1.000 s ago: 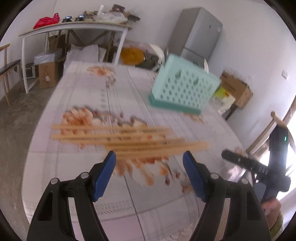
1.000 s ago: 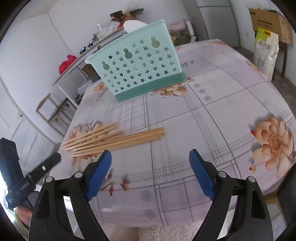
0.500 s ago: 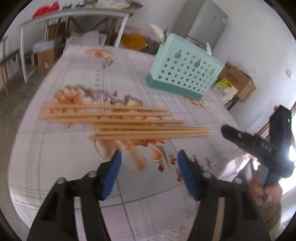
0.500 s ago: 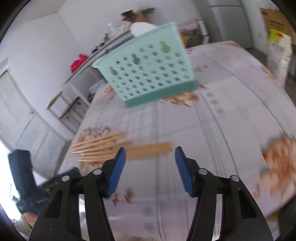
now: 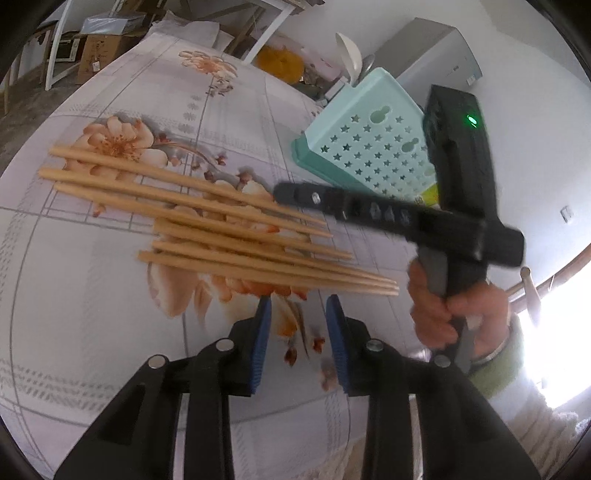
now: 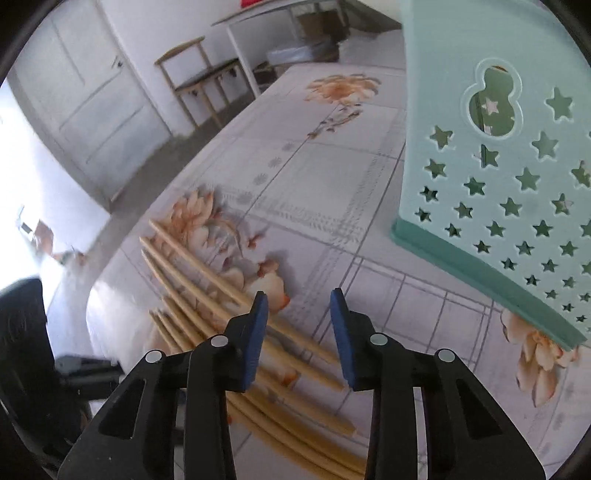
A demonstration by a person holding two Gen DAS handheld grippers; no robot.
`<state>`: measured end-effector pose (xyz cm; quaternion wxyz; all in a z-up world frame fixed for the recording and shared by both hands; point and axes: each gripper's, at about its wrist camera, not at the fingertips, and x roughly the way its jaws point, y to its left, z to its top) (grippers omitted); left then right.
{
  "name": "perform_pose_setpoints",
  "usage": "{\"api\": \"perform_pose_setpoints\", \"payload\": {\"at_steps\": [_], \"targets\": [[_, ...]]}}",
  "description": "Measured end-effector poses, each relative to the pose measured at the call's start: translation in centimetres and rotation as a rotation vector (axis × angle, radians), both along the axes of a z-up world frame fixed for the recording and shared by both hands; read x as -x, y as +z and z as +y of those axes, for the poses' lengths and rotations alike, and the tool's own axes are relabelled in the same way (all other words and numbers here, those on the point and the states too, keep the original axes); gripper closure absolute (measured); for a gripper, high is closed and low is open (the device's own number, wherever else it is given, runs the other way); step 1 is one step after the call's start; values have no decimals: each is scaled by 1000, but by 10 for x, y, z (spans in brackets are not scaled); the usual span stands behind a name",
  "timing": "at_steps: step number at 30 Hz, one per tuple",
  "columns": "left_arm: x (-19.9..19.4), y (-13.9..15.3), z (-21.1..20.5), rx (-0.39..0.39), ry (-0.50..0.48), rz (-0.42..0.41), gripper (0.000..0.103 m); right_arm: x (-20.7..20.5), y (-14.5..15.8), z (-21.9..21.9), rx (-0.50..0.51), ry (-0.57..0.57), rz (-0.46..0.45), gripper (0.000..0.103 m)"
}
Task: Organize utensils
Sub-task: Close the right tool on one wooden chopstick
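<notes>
The left tongs (image 5: 297, 306) had just been closing to a narrow gap, nothing between the blue pads, tips just short of the chopsticks (image 5: 221, 225) at 12 o'clock. The right tongs (image 6: 298, 302) had likewise just been narrowing and gripped nothing; they hung over the chopsticks' ends, whether touching I could not tell. In the left view a hand (image 5: 454, 310) in a green cuff held the right tool at 3 o'clock.

The chopsticks lay side by side in a loose, staggered row on the counter (image 5: 229, 110), which wore a pale cloth with grey grid lines and orange flowers. The basket (image 6: 509, 155), mint green and pierced with stars, stood on the cloth at 2 o'clock from the sticks in both views, well apart from them.

Beyond the counter: a white table (image 6: 255, 22), a wooden chair (image 6: 192, 74), a panelled door (image 6: 92, 96), cardboard boxes (image 5: 99, 51), and a grey fridge (image 5: 436, 55).
</notes>
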<state>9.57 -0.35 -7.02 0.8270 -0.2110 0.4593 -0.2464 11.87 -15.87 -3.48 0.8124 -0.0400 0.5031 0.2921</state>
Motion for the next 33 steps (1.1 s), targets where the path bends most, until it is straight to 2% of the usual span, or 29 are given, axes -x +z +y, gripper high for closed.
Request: {"api": "perform_pose_setpoints", "payload": {"at_steps": [6,13,21,25,27,29,33], "targets": [[-17,1,-10,-43,35,-32,75,24,-2,-30,-16,-75,33,92],[-35,-1,-9,-80,71,-46,82,53,-5,-58,-90,-223,100,96],[-44,1,-4,-140,93,-64,82,81,-10,-48,-204,-319,164,98],[-43,3,-3,-221,79,-106,83,91,-12,-36,-249,-335,175,98],[-40,4,-5,-275,71,-130,89,96,-10,-32,-232,-339,157,101],[-37,4,-9,-348,57,-170,91,99,-7,-29,-199,-343,129,102],[-36,3,-4,-381,57,-187,93,102,-5,-43,-178,-379,108,103]]}}
